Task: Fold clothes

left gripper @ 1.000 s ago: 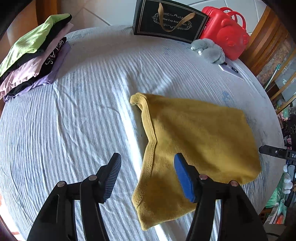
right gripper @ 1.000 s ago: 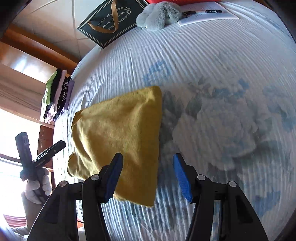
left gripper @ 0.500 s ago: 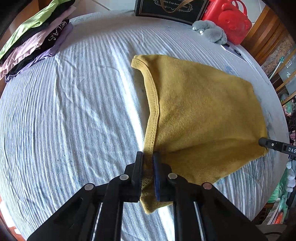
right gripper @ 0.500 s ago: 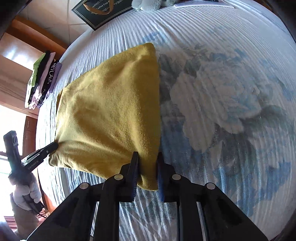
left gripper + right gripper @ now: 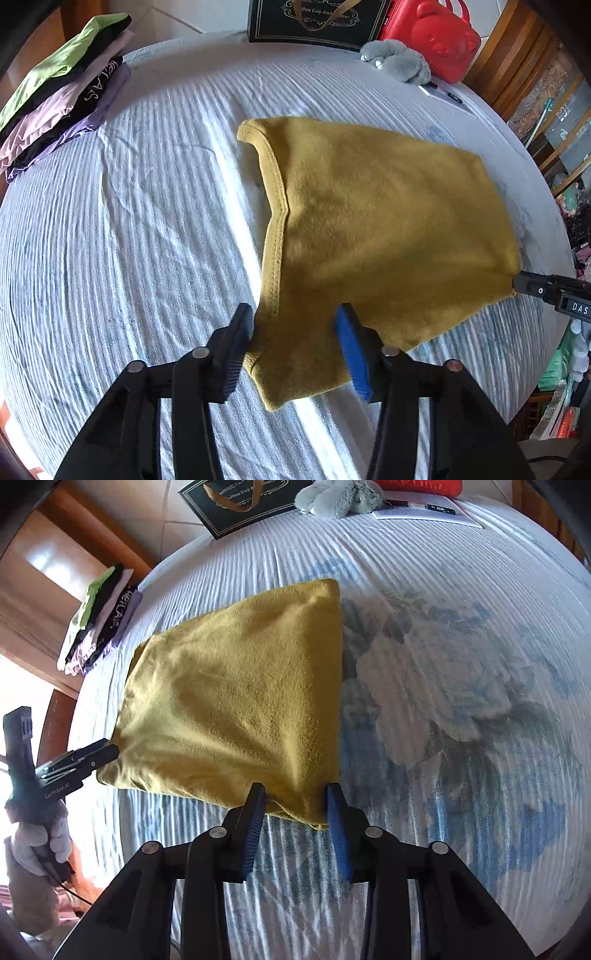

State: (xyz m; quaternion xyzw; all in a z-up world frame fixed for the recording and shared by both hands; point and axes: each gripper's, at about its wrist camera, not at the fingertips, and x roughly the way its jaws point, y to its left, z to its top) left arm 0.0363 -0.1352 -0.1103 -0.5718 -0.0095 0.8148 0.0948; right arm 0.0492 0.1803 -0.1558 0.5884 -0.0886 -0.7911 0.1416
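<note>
I have both sets of fingers spread wide: left gripper straddles the hemmed near corner of the yellow garment, right gripper the other near corner. Garment lies folded flat mid-bed, so I read this as releasing the fold; folded stack waits at the bed's far left corner.

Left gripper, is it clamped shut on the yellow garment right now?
No, the left gripper stands open, its fingers apart on either side of the yellow garment's near corner.
</note>
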